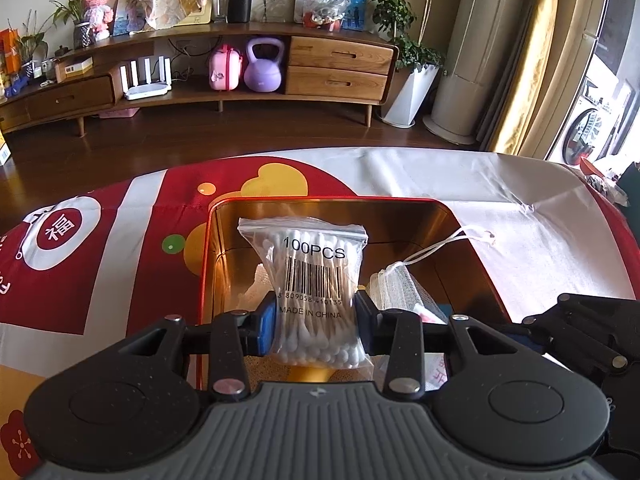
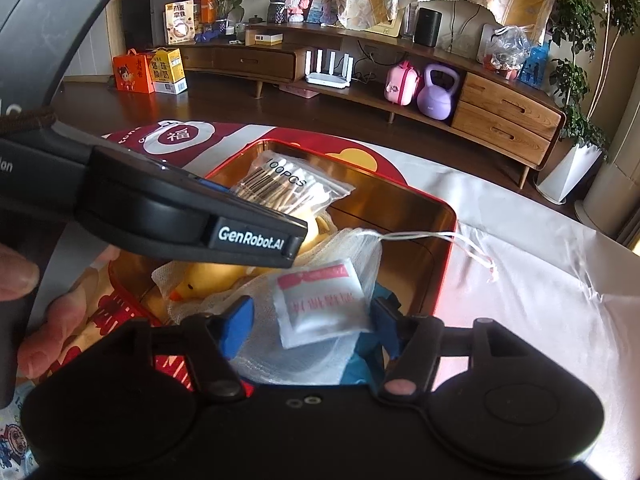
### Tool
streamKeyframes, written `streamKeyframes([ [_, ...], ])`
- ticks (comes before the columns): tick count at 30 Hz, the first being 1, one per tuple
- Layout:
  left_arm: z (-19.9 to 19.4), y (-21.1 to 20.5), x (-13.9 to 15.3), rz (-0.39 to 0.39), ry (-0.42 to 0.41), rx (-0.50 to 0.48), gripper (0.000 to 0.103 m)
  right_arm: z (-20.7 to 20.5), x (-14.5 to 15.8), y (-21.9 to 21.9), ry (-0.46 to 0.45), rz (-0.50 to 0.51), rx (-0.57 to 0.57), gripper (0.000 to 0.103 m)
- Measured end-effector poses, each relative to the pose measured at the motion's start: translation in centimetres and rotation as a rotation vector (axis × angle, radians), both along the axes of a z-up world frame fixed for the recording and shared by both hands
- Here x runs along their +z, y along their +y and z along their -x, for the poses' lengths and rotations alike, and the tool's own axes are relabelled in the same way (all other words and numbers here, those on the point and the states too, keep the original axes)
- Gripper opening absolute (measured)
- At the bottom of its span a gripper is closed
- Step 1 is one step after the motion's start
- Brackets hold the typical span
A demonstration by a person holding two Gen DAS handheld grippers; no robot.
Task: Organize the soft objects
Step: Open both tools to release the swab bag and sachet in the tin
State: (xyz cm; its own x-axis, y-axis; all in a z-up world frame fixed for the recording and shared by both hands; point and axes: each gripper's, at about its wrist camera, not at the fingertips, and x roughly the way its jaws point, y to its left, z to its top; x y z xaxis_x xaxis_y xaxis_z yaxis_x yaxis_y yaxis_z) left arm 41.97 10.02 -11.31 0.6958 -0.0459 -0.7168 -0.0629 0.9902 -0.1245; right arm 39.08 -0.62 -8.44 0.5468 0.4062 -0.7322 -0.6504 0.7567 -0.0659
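Note:
My left gripper (image 1: 315, 322) is shut on a clear bag of cotton swabs (image 1: 310, 276) marked 100PCS and holds it over the red tin box (image 1: 400, 201) with a gold inside. In the right wrist view the swab bag (image 2: 288, 188) hangs above the box (image 2: 448, 248). My right gripper (image 2: 312, 322) is open over the box's near end, with a white sachet (image 2: 320, 304) lying between its fingers. A white mesh drawstring bag (image 2: 344, 248), a yellow plush duck (image 2: 200, 280) and something blue (image 2: 360, 368) lie in the box.
The box sits on a table with a red patterned cloth (image 1: 120, 272) and a white cloth (image 1: 540, 220). The mesh bag's string (image 1: 460, 240) trails over the box's right rim. A wooden sideboard (image 1: 240, 80) stands across the floor.

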Motion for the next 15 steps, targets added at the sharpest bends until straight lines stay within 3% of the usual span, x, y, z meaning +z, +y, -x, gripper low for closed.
streamKeyframes([
  [2, 0.2, 0.0, 0.1, -0.005, 0.003, 0.012, 0.059, 0.1, 0.1, -0.1, 0.001, -0.002, -0.001, 0.064],
  [4, 0.6, -0.1, 0.4, -0.014, -0.015, 0.016, 0.068, 0.3, 0.3, -0.2, -0.006, 0.002, 0.000, 0.065],
  [15, 2.8, -0.4, 2.6, -0.026, -0.044, 0.021, 0.070, 1.7, 2.3, -1.8, -0.038, -0.030, -0.022, 0.077],
])
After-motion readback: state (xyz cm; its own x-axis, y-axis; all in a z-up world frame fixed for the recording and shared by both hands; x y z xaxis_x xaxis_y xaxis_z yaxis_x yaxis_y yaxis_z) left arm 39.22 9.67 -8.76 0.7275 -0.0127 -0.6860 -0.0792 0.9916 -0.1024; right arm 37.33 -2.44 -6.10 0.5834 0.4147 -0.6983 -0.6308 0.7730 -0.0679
